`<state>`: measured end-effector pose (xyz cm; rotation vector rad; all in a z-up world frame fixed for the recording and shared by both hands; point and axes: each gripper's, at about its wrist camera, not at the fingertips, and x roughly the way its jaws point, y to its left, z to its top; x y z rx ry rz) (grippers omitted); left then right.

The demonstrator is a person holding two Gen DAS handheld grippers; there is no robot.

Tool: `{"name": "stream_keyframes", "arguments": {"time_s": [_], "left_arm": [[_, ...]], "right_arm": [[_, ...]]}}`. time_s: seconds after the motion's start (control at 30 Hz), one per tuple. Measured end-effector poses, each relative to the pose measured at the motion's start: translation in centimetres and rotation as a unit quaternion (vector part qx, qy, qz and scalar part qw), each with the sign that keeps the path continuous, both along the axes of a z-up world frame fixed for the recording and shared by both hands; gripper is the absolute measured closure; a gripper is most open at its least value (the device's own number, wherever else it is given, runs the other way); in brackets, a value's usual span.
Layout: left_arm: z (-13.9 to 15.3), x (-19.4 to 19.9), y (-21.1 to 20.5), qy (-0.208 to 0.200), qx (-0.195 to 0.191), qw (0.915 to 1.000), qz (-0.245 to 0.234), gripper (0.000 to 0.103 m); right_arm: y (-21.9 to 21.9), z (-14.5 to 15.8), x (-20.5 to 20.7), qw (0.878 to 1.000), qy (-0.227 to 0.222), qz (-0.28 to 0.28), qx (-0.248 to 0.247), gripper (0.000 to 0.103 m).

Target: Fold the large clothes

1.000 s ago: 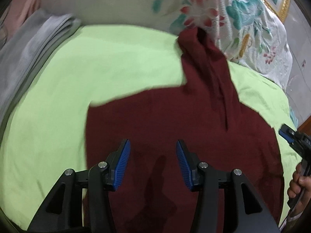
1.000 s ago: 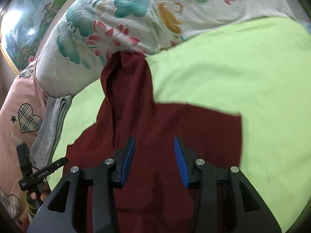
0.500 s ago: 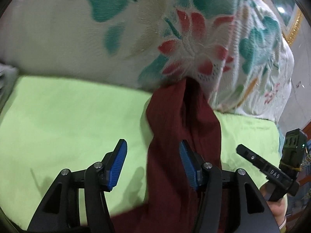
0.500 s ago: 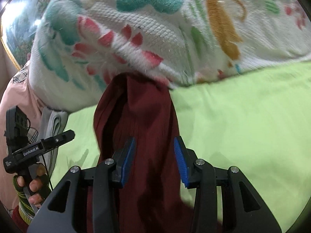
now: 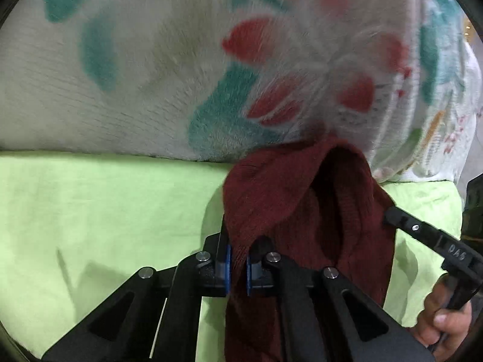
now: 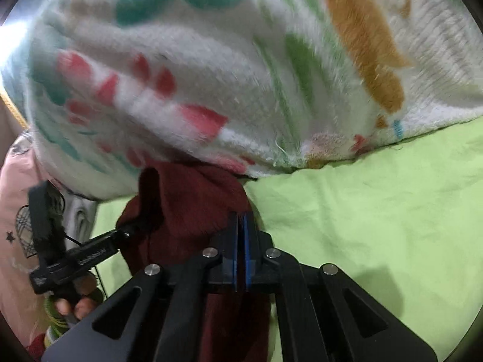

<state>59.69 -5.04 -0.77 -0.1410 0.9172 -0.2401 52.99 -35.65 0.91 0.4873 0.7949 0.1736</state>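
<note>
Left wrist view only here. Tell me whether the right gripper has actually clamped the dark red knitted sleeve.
Observer: Yes. In the right wrist view the right gripper has just closed its jaws, pinching the dark red knitted sleeve at its edge.
Operator: Report what lies left of the sleeve in that view.
Observer: A folded grey cloth, and past it a pink fabric printed with a plaid heart.

Legible text: 1 item. "DAS", pale letters on the black arm of the right hand-held gripper [image 5: 389, 221], left wrist view. Lettering on the left hand-held gripper [image 6: 128, 232]: too blurred to read.
</note>
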Motion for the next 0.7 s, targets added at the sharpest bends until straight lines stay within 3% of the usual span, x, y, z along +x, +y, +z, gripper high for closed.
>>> {"name": "stream_keyframes", "arguments": {"time_s": [0.1, 0.33, 0.47, 0.7], "left_arm": [[2.2, -3.7, 1.4, -0.029, -0.031, 0.9991, -0.001, 0.099], [5.9, -16.2, 2.4, -0.104, -0.029, 0.9935, -0.036, 0.099], [4.5, -24.0, 2.7, -0.119, -0.017, 0.9918, -0.043, 0.099], [-0.7, -33.7, 3.7, -0.079, -0.051, 0.9945, -0.047, 0.098]], "right_arm": [[-0.1, 2.2, -3.0, 1.0, -0.023, 0.002, 0.0, 0.1], [1.5, 6.1, -14.2, 0.998, -0.055, 0.026, -0.004, 0.1], [2.8, 5.5, -21.2, 0.998, -0.054, 0.029, 0.0, 0.1], [5.0, 0.4, -29.7, 1.0, -0.006, 0.018, -0.012, 0.1]]}}
